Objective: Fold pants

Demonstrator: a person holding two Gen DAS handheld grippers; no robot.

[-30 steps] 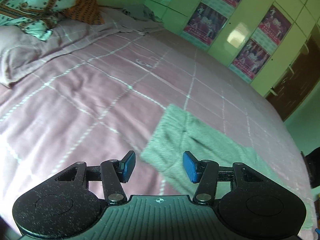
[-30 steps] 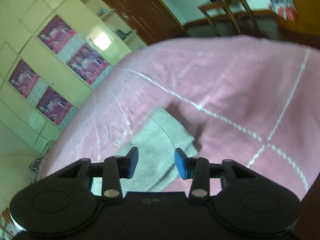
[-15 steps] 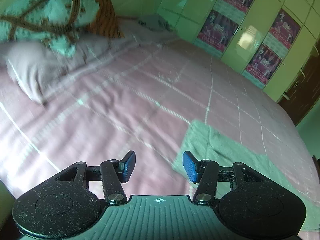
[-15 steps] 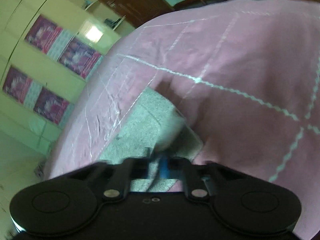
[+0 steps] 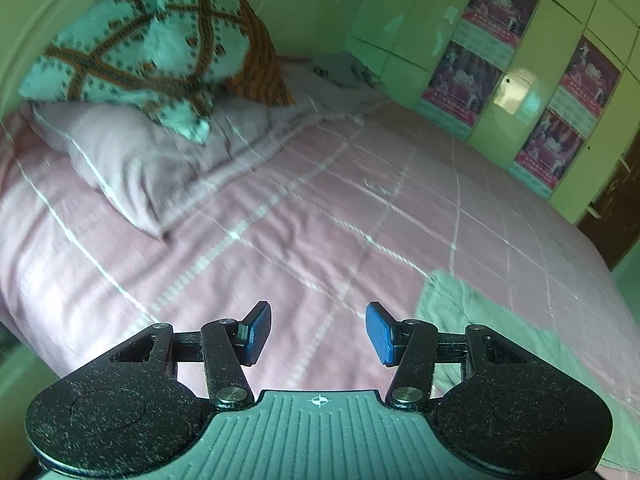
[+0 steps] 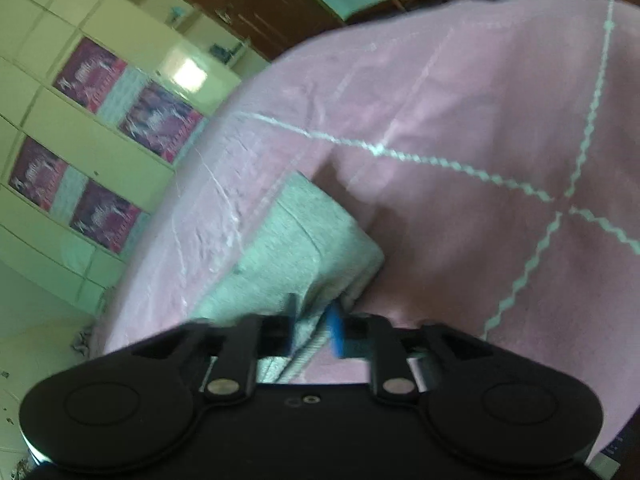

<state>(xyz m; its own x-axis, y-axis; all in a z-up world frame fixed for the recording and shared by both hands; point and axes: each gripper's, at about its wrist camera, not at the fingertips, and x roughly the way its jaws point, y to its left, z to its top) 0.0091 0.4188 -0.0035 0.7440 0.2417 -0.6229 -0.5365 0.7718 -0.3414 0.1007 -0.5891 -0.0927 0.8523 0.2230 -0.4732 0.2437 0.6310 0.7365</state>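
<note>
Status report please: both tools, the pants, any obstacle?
Left tool open, empty, over the bedspread. Right tool opening, grey pants fabric between its pads. Nothing in the way.

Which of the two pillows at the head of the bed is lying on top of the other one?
The patterned pillow, pale with brown crisscross bands, lies on top. The plain pink pillow underneath matches the bedspread.

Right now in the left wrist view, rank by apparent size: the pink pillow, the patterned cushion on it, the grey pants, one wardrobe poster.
1. Pink pillow and patterned cushion: similar, no clear ranking.
2. Grey pants: partly hidden behind the gripper, so unsure.
3. Wardrobe poster: smallest, though farthest away.
</note>
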